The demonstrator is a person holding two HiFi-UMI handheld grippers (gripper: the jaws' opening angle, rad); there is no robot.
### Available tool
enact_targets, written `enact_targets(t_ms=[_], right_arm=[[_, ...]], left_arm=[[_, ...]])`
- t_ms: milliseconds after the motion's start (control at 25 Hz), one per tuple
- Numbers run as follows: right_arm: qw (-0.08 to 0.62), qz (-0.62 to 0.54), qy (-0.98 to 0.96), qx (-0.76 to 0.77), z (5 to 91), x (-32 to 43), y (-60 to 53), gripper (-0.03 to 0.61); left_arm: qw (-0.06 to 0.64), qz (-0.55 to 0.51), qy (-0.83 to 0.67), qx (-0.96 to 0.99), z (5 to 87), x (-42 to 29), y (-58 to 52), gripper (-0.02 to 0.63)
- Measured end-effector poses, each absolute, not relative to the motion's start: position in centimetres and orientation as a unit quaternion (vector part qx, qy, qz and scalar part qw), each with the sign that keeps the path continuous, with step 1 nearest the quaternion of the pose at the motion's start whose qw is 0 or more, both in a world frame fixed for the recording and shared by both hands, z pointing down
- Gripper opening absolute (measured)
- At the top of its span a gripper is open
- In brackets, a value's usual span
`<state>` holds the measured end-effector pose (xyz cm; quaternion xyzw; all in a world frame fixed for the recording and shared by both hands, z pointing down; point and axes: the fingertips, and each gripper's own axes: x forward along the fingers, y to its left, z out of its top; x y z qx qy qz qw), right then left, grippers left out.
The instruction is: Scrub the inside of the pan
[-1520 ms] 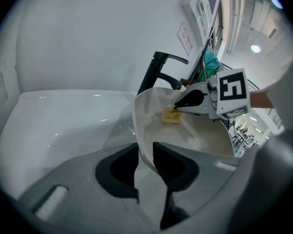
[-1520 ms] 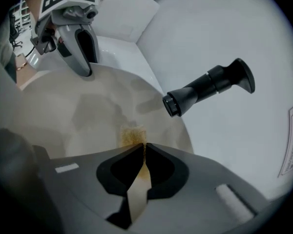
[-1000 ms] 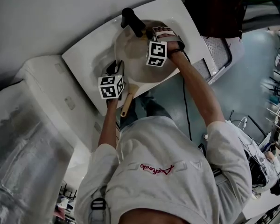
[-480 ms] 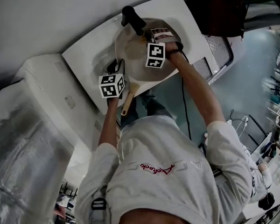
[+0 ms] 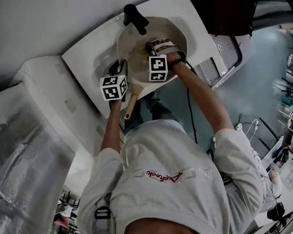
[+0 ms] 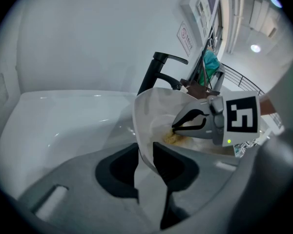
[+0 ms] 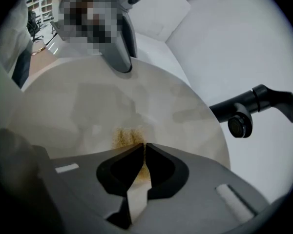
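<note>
My left claw [image 6: 145, 149] pinches the rim of the pan [image 6: 154, 112]. My right claw [image 7: 142, 151] is pressed on a yellowish pad [image 7: 125, 136] inside the pan; its tips hide most of the pad.

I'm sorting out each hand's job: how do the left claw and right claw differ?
The left claw clamps the rim of the pan; the right claw pinches a yellowish scrubber inside it. The left claw's jaws stand wider apart; the right claw's nearly meet. Both are shut on something.
</note>
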<state>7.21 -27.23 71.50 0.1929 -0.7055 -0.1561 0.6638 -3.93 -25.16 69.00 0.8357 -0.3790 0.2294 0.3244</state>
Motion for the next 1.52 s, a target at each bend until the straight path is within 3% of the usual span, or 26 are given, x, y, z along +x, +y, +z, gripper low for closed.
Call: enact_targets(t_ms=[560, 1160, 1520], right_arm=[[0.681, -0.154, -0.707, 0.108, 73.3, 4.6, -20.3, 0.023], [0.697, -0.152, -0.662, 0.229, 68.7, 11.1, -31.6, 0.023], [0.712, -0.135, -0.651, 0.226, 69.8, 12.0, -31.9, 0.023]], left_arm=[[0.326, 0.231, -0.378, 0.835, 69.1, -4.0, -25.0, 0.095], [0.33, 0.227, -0.376, 0.836, 69.0, -3.9, -25.1, 0.095], [0.332, 0.226, -0.374, 0.836, 69.1, -3.9, -25.1, 0.095]])
